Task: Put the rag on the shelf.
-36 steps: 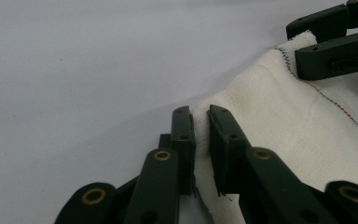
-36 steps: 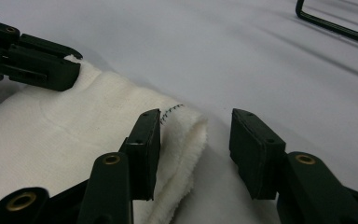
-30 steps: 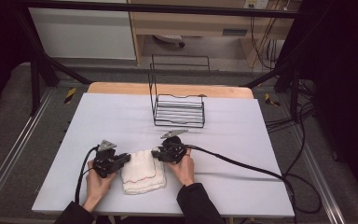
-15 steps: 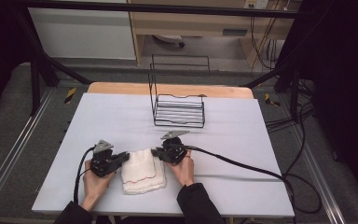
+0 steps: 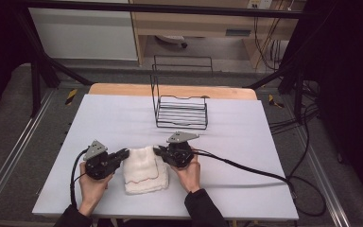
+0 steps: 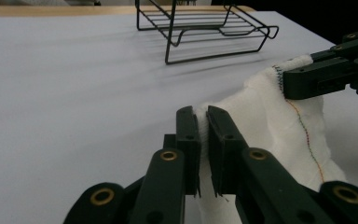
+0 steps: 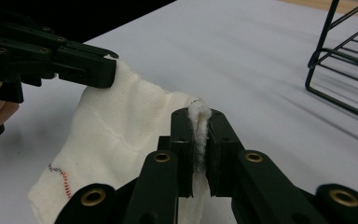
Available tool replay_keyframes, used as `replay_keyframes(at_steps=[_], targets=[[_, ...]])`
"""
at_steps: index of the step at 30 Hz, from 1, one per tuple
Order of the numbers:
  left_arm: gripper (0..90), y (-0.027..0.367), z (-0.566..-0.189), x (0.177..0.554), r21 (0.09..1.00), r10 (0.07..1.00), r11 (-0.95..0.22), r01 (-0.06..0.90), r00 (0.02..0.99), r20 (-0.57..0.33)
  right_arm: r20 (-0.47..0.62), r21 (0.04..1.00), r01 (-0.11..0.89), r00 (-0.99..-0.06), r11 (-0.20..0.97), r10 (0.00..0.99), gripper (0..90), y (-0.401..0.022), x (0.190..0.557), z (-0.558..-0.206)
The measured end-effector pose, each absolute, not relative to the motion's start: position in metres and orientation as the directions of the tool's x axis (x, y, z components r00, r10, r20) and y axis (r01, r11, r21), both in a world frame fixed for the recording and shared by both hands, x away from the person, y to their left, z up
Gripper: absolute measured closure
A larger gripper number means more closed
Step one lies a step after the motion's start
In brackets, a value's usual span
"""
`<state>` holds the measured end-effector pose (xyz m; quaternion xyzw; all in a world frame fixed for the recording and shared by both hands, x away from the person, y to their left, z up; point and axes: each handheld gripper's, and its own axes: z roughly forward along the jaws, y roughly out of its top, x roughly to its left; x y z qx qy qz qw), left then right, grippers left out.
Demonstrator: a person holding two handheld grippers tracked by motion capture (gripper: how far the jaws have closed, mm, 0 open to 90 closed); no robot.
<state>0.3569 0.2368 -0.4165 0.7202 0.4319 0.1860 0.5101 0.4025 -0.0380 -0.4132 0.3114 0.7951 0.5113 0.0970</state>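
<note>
a white-topped table (image 5: 104,118) carries a black wire rack (image 5: 180,113) toward its far edge and a folded white cloth (image 5: 144,170) near its front.

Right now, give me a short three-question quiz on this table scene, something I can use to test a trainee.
1. True or false: the left gripper is pinching an edge of the white cloth.
2. What is the right gripper doing? A) hanging open above the cloth B) shut on a corner of the cloth C) gripping the wire rack
3. Which thing stands on the table beyond the cloth, untouched by either gripper?

Key
1. True: cloth is squeezed between its jaws.
2. B
3. The black wire rack, empty as far as the views show.
</note>
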Motion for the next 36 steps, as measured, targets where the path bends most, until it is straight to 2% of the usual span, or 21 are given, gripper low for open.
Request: replay_keyframes(at_steps=[14,36], targets=[[83.4,0.238,-0.394,0.343,0.958,0.805,-0.053,0.283,0.580,-0.127,0.085,0.956,0.231,-0.807,0.180,0.584,83.5,-0.048,0.386,-0.387],[83.5,0.227,-0.362,0.341,0.986,0.796,0.006,0.165,0.596,-0.104,0.046,0.987,0.127,-0.801,0.094,0.597,83.6,-0.063,0.379,-0.356]])
